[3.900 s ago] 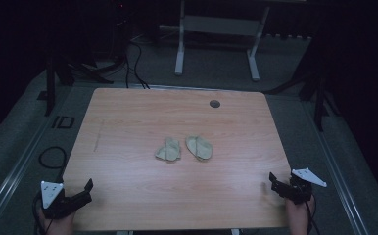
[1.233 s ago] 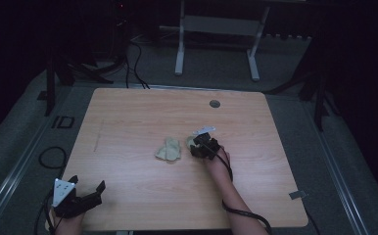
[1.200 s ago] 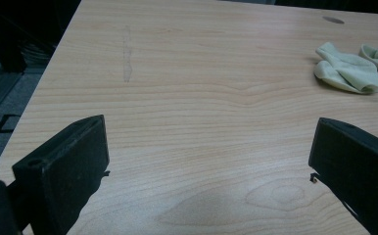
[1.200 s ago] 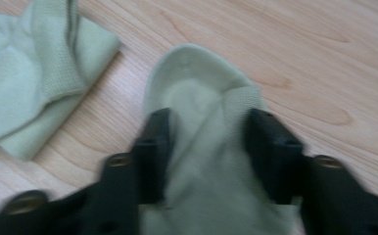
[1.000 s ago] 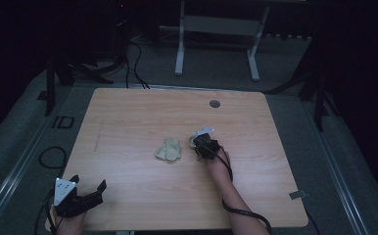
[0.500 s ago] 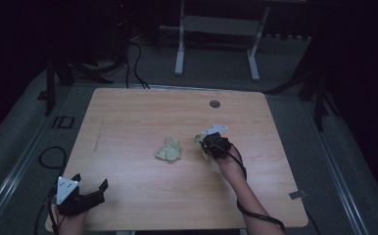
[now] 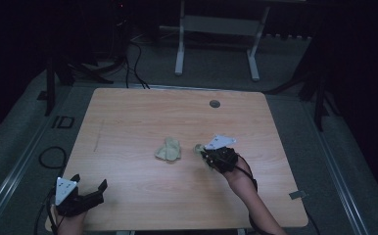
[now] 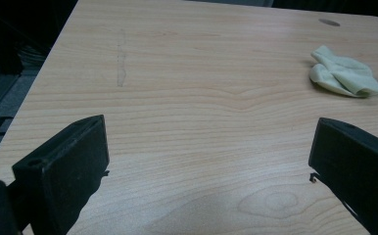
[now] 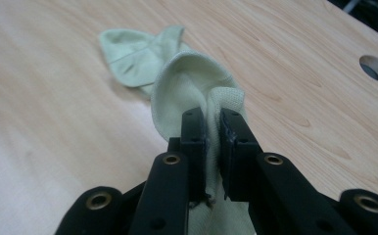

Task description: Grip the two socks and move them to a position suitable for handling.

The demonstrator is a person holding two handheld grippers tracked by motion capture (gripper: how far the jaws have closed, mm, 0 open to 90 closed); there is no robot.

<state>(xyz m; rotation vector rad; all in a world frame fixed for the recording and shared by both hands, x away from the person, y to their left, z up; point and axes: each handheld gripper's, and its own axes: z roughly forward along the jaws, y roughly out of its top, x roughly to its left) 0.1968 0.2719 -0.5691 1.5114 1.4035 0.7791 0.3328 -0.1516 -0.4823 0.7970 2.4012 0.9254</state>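
Now my right tongs sit further right and higher than before, pinched shut on one pale sock. Its mate, the other sock, lies on the worktop just left. My left tongs wait wide open, far off, holding nothing.

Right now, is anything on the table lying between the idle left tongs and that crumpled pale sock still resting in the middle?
Nothing visible. Bare wood of the table runs from the open left tongs to the resting sock. The right tongs, shut on the other sock, are off to the side.
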